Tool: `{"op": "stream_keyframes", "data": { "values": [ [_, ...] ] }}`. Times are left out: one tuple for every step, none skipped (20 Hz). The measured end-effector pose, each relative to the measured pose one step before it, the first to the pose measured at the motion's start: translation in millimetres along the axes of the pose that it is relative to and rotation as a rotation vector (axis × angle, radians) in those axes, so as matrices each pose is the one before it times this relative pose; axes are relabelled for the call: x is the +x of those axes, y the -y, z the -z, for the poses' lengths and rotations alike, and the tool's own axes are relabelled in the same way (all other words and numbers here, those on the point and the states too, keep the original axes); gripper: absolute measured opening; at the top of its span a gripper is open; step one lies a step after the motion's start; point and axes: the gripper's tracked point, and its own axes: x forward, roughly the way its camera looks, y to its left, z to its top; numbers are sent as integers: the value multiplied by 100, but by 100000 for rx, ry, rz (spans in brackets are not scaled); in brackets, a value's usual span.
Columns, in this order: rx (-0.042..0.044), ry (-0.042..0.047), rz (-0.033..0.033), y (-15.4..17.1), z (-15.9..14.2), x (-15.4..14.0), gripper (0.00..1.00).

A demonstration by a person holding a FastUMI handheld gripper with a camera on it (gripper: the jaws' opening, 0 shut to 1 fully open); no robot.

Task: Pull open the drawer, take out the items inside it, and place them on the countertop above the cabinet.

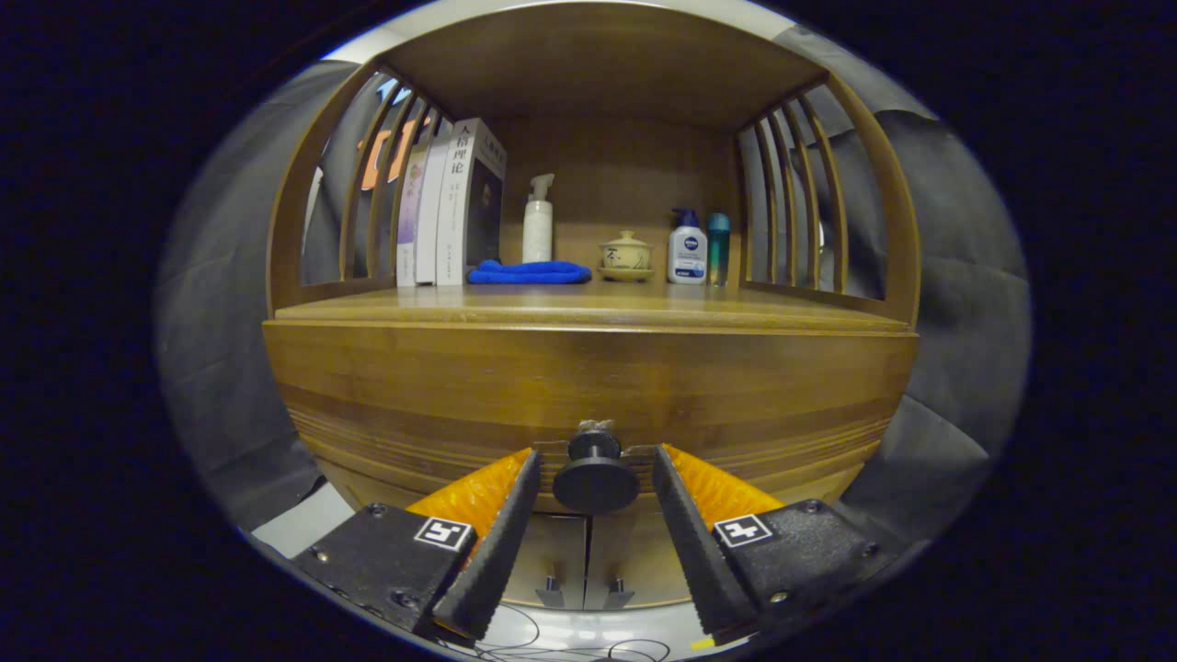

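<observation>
- The wooden cabinet stands straight ahead, a slatted-sided shelf unit with an open compartment over a wide front panel.
- The drawer is that front panel; it sits flush and closed, so nothing inside it can be seen.
- The countertop, the wooden surface directly above the drawer, carries everything at its back and lies bare along its front edge.
- A row of upright books stands at ten o'clock from the knob, against the slats.
- A folded blue cloth lies just beside the books, towards eleven o'clock.
- A white pump bottle stands behind the cloth.
- A lidded ceramic cup on a saucer sits near twelve o'clock.
- A white-and-blue pump bottle and a slim teal bottle stand side by side at one o'clock.
- The gripper is spread moderately wide, holding nothing; its fingers flank the knob with a gap on each side.
- The round dark knob juts from the drawer's lower middle, between the fingertips.
</observation>
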Motion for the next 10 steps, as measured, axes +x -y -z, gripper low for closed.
{"op": "stream_keyframes", "data": {
  "values": [
    [625, 300, 1540, 261, -183, 154, 76],
    [1372, 372, 255, 144, -118, 125, 70],
    [45, -15, -332, -325, 231, 28, 64],
    [-2096, -133, 1637, 224, -72, 21, 58],
    [-859, 37, -163, 70, 107, 153, 52],
    [991, -323, -177, -61, -78, -203, 48],
    [1021, -901, -287, -99, -44, -136, 46],
    [390, -892, -109, -5, 47, 212, 43],
    [-235, -538, -109, 43, 70, -76, 42],
    [94, -523, 7, 49, -7, -41, 39]
  ]
}}
